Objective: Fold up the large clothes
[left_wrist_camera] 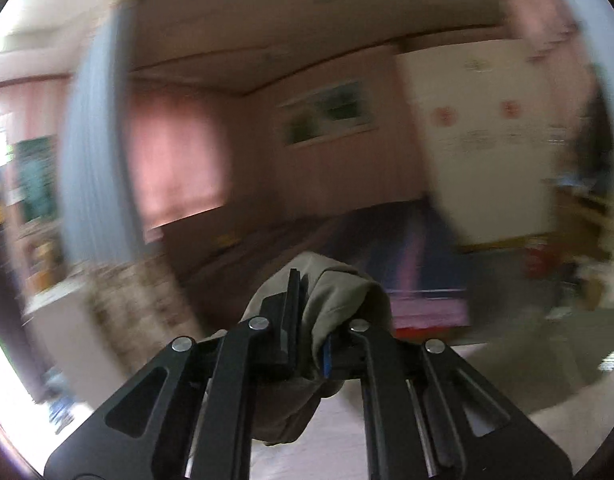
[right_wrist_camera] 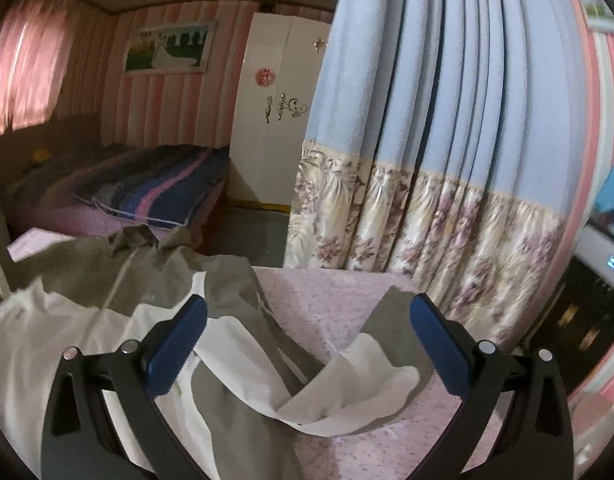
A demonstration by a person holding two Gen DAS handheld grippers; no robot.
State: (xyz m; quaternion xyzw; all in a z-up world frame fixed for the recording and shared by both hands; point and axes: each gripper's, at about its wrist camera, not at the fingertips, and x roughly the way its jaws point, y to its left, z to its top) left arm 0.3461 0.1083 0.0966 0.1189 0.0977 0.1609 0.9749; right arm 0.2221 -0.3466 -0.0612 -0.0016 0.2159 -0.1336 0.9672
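An olive-grey and white zip jacket [right_wrist_camera: 119,304] lies spread on a pink speckled sheet [right_wrist_camera: 339,292]. One twisted sleeve [right_wrist_camera: 347,396] with a white cuff runs out to the right. My right gripper [right_wrist_camera: 307,328] is open and empty, hovering over that sleeve, blue pads [right_wrist_camera: 175,348] wide apart. My left gripper [left_wrist_camera: 307,320] is shut on a fold of the olive jacket fabric [left_wrist_camera: 339,296] and holds it up in the air; that view is motion-blurred.
A blue curtain with a floral hem [right_wrist_camera: 427,140] hangs close on the right of the sheet. A bed with a striped blanket [right_wrist_camera: 155,184] and a white wardrobe [right_wrist_camera: 275,120] stand behind. A dark appliance [right_wrist_camera: 587,312] is at the far right.
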